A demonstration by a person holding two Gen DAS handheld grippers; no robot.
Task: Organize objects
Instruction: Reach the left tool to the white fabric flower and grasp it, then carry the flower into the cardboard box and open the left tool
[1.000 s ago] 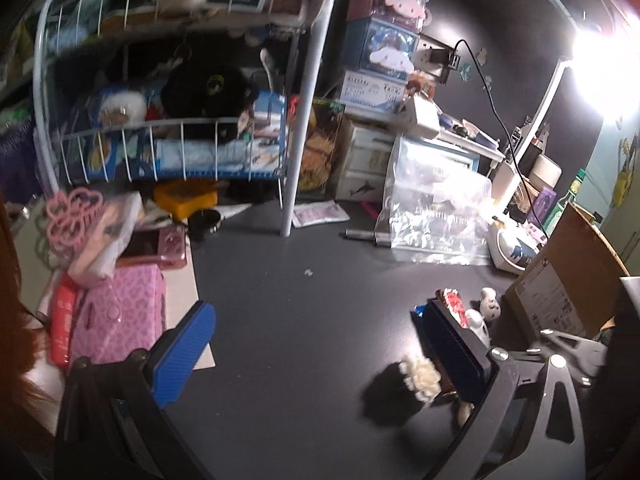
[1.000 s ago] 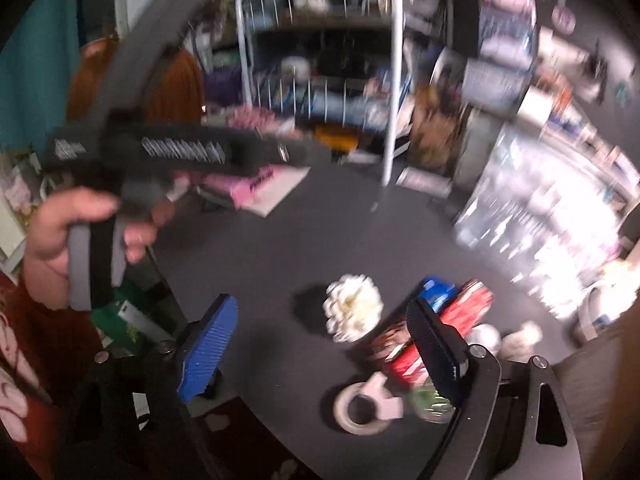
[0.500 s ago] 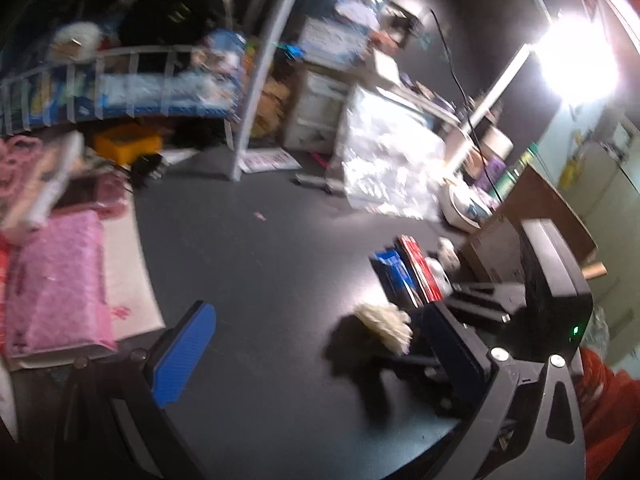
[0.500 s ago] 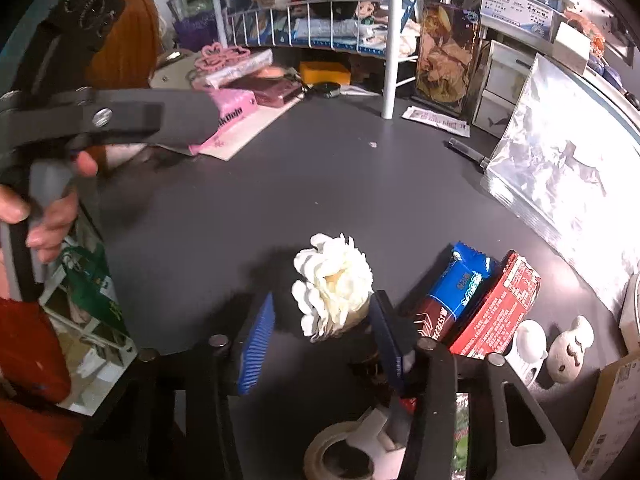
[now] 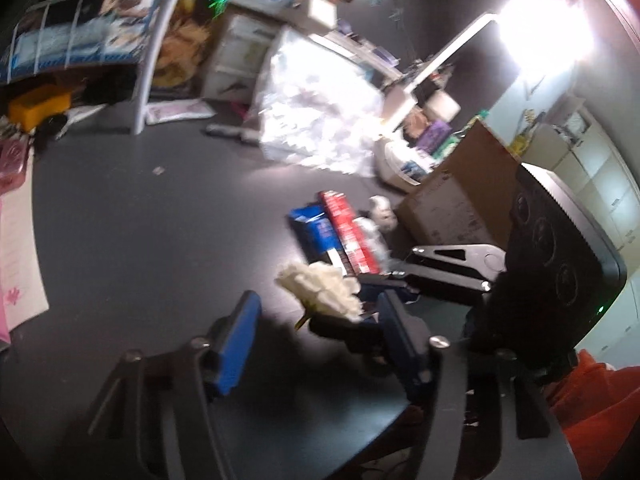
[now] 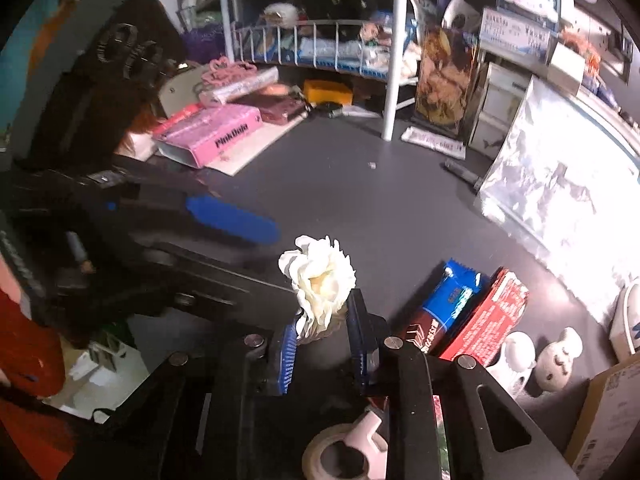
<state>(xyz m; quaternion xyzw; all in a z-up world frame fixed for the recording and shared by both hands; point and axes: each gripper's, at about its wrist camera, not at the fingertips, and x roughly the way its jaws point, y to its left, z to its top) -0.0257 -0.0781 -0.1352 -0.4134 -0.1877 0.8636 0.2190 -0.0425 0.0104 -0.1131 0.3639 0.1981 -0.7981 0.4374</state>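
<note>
Right gripper [image 6: 322, 342] clamped on white flower [image 6: 320, 280], left gripper [image 5: 316, 344] apart beside it; snack packs [image 6: 472, 312] ahead remain unsorted.

The pink box [image 6: 212, 134] reads "PinkDojo" on its side; other labels are illegible

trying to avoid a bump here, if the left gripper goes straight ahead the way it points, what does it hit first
Most likely the white fabric flower, which sits just ahead between the open left gripper fingers and is clamped by the right gripper. Past it lie the blue snack packet and red box. Depth is uncertain through the fisheye.
</note>
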